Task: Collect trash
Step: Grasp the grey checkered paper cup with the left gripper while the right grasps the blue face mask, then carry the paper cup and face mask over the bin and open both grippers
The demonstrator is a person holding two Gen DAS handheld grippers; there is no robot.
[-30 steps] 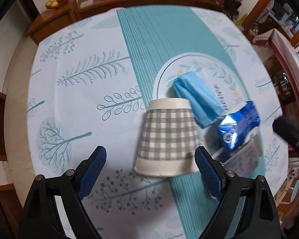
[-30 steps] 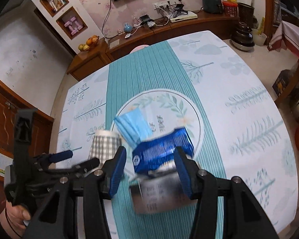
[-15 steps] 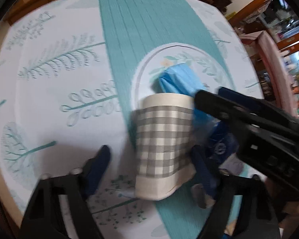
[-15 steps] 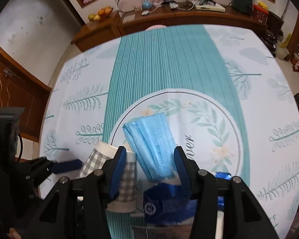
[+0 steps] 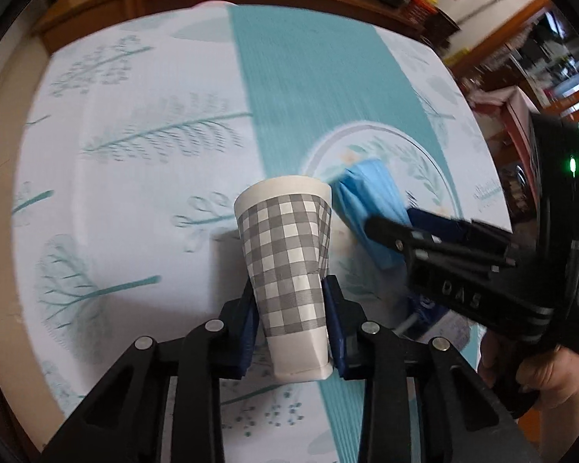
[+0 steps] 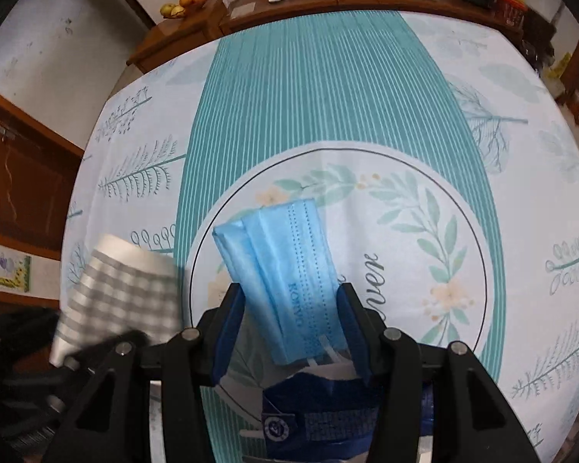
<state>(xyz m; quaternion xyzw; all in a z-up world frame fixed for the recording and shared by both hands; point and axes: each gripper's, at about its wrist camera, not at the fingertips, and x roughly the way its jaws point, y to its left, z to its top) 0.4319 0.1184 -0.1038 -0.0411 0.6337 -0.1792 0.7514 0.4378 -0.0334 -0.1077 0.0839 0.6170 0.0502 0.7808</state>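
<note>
Because the thin cup (image 5: 287,266) crushes easily, the left gripper (image 5: 289,328), just closed, squeezes its near end; the right gripper (image 6: 289,332) stands apart around the soft mask (image 6: 281,281).

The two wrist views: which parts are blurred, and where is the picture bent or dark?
Left wrist view: the tablecloth is smeared by motion, while the checked paper cup stays fairly sharp. Right wrist view: the blue face mask and the tablecloth print are sharp, the cup at the left edge is blurred. Both views: fisheye bends the table's edge, and the corners are black.
</note>
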